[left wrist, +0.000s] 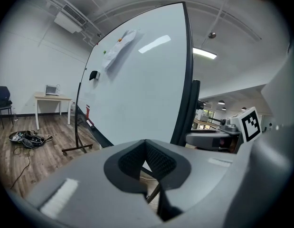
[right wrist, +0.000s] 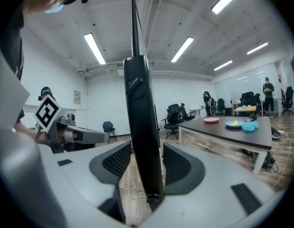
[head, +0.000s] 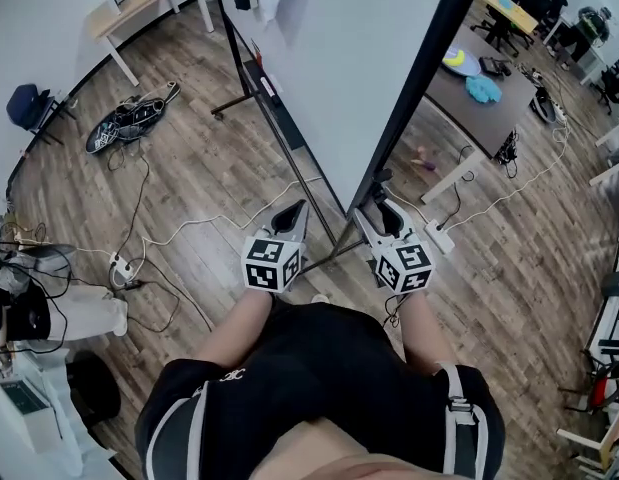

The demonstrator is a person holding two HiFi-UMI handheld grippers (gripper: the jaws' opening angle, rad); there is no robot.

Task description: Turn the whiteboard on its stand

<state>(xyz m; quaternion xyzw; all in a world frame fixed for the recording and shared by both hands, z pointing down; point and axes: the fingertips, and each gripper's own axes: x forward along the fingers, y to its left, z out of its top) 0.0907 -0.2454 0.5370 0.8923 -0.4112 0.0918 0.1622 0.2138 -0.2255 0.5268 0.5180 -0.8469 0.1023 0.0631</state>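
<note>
The whiteboard (head: 339,58) stands on its wheeled stand straight ahead of me, its white face to the left of its black side frame (head: 414,88). My right gripper (head: 382,213) has that black frame post (right wrist: 143,127) between its jaws, and the two pads close against its sides near the post's lower end. My left gripper (head: 294,213) hangs just left of it in front of the board face (left wrist: 137,89), its fingertips meeting in a point with nothing between them. The right gripper view also shows the left gripper (right wrist: 80,136) alongside.
A bundle of cables (head: 129,118) and a power strip (head: 119,265) lie on the wooden floor at left. The stand's foot (head: 229,106) reaches out leftward. A dark table (head: 479,98) with dishes stands behind the board at right, and a socket strip (head: 439,238) lies near the right gripper.
</note>
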